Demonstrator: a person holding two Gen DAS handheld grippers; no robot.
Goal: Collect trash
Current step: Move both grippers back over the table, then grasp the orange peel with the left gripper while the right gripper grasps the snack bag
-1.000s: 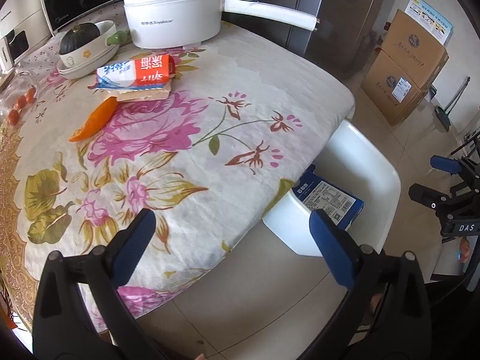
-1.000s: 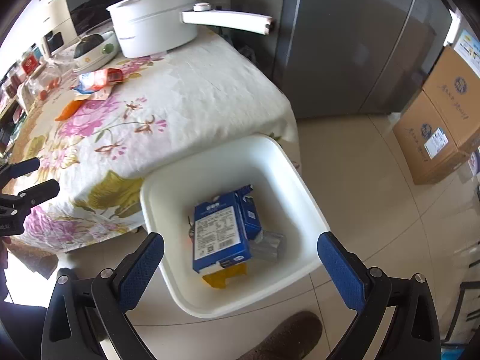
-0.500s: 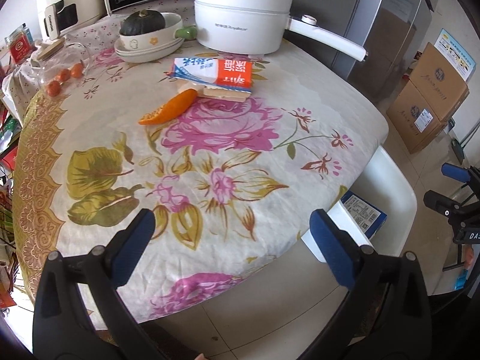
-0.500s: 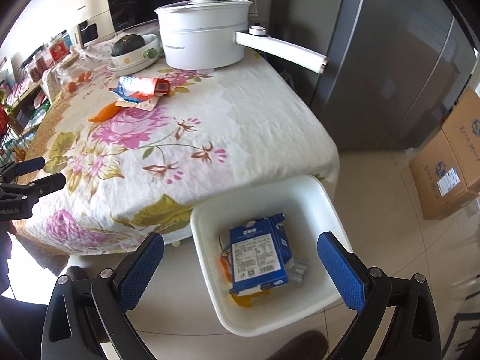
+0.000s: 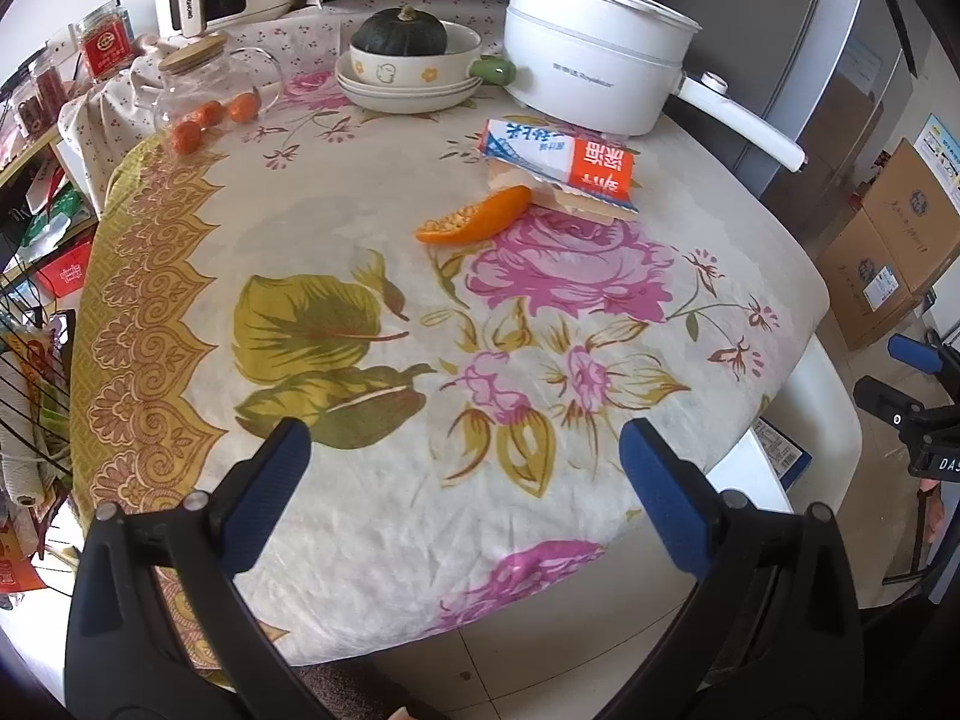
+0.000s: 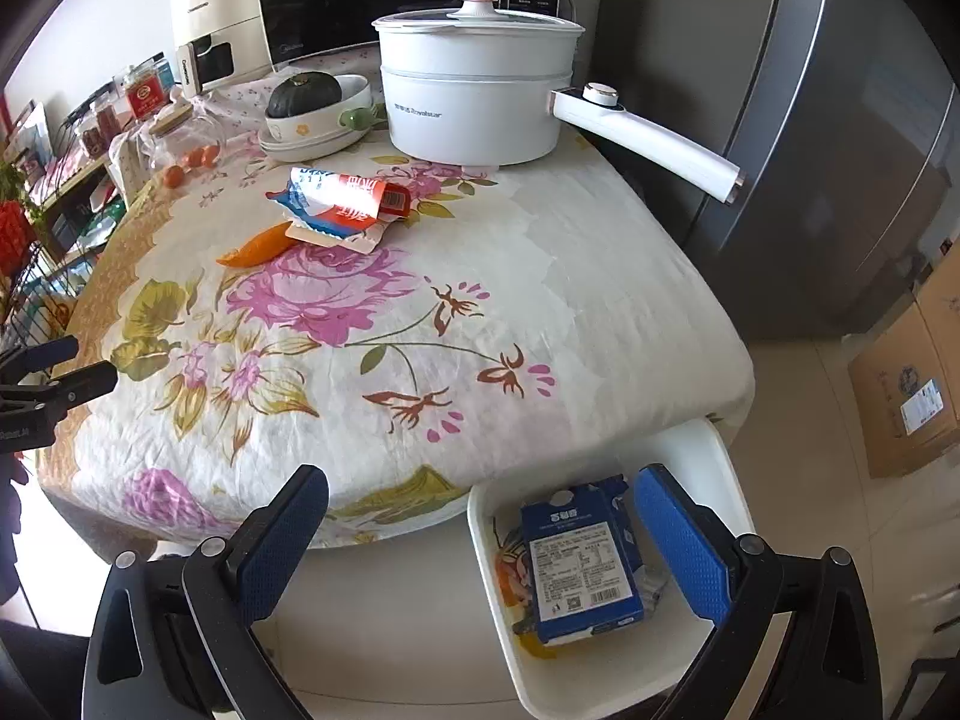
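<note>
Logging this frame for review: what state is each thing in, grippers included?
left gripper: open, empty, over the table edge.
right gripper: open, empty, above the floor.
white bin: on the floor, partly under the table, holding trash.
blue carton: lying flat in the bin.
snack wrapper: torn open, on the tablecloth.
orange peel: on the tablecloth, beside the wrapper.
white pot: lid on.

Probably a home kitchen: fridge (image 6: 810, 120), microwave (image 6: 372, 0), cooking pot (image 6: 474, 102) on flowered tablecloth (image 6: 420, 312).
</note>
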